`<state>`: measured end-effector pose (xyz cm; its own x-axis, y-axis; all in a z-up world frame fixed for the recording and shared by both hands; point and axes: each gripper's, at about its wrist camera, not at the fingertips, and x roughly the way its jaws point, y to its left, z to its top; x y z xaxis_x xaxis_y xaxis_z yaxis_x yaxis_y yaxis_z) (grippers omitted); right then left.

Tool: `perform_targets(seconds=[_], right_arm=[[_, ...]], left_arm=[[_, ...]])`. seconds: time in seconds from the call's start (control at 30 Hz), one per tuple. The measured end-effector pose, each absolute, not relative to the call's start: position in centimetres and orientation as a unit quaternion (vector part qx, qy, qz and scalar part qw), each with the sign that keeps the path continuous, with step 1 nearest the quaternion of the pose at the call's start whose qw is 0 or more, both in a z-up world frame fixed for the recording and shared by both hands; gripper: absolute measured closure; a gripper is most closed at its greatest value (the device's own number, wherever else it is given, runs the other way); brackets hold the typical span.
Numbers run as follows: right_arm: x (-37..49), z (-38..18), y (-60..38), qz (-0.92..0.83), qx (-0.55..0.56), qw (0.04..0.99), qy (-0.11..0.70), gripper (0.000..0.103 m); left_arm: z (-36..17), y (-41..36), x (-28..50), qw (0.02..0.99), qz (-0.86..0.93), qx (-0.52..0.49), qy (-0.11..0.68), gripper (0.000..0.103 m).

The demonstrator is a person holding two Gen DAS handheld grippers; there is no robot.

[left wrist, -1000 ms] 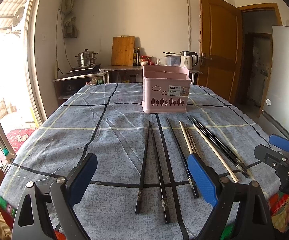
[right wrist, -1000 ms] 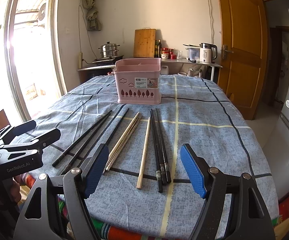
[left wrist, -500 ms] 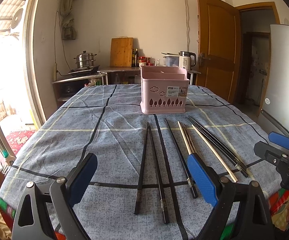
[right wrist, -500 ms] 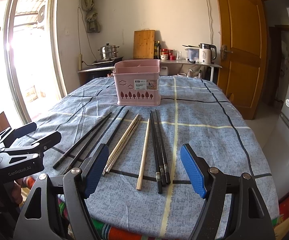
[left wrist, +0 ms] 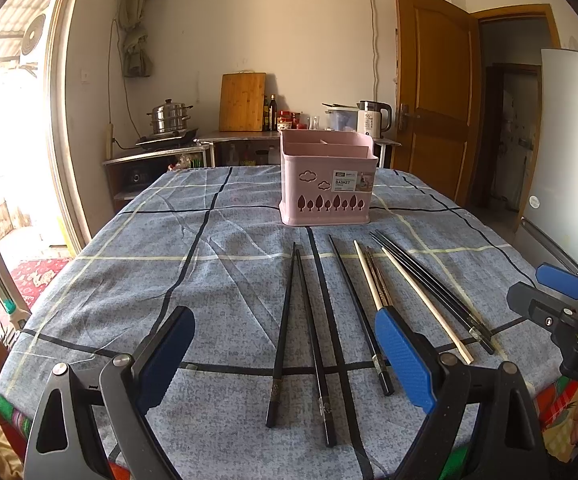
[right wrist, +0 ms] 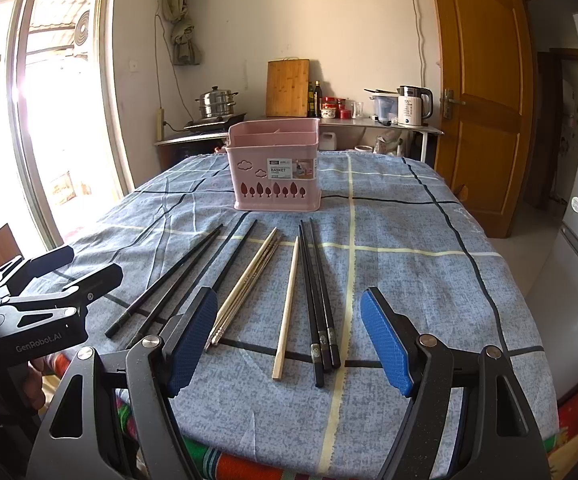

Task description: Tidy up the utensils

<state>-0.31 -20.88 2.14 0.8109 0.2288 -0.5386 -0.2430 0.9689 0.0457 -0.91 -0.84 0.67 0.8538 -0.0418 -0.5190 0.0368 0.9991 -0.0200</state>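
A pink utensil basket [left wrist: 326, 184] [right wrist: 275, 170] stands upright on the blue checked tablecloth, its compartments looking bare. In front of it lie several chopsticks, fanned side by side: black chopsticks [left wrist: 283, 328] [right wrist: 316, 300] and pale wooden chopsticks [left wrist: 425, 304] [right wrist: 286, 312]. My left gripper [left wrist: 285, 364] hovers open above the near ends of the left black pair, holding nothing. My right gripper [right wrist: 289, 340] hangs open over the near ends of the wooden and black sticks, also holding nothing. Each gripper shows at the edge of the other's view.
The table's near edge [right wrist: 329, 460] lies just under both grippers. Behind the table stand a counter with a steel pot [left wrist: 170, 117], a wooden cutting board [left wrist: 243, 102] and a kettle [left wrist: 373, 118]. A wooden door [left wrist: 433, 92] and a fridge [left wrist: 569, 152] are at right.
Both grippers have stayed open. The views have shifted only slightly, with the basket and chopsticks sitting a touch lower and nearer. Nothing on the table has moved.
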Motion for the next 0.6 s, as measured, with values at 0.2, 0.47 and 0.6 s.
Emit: perform_targets(seconds=[0.2,0.47,0.6], right_arm=[[-0.32,2.15,-20.89,0.124,-0.012,0.951,0.282,0.029],[-0.3,2.13,-20.88,0.124,-0.013,0.951,0.282,0.029],[-0.38,2.02,-20.87,0.125,-0.013,0.951,0.282,0.029]], left_arm=[[0.67,-0.8,-0.95,0.962,-0.021,-0.005,0.271,0.011],[0.58,-0.86,-0.98,0.962,-0.021,-0.003,0.271,0.011],[0.52,-0.91,-1.01,0.962,-0.02,-0.003,0.271,0.011]])
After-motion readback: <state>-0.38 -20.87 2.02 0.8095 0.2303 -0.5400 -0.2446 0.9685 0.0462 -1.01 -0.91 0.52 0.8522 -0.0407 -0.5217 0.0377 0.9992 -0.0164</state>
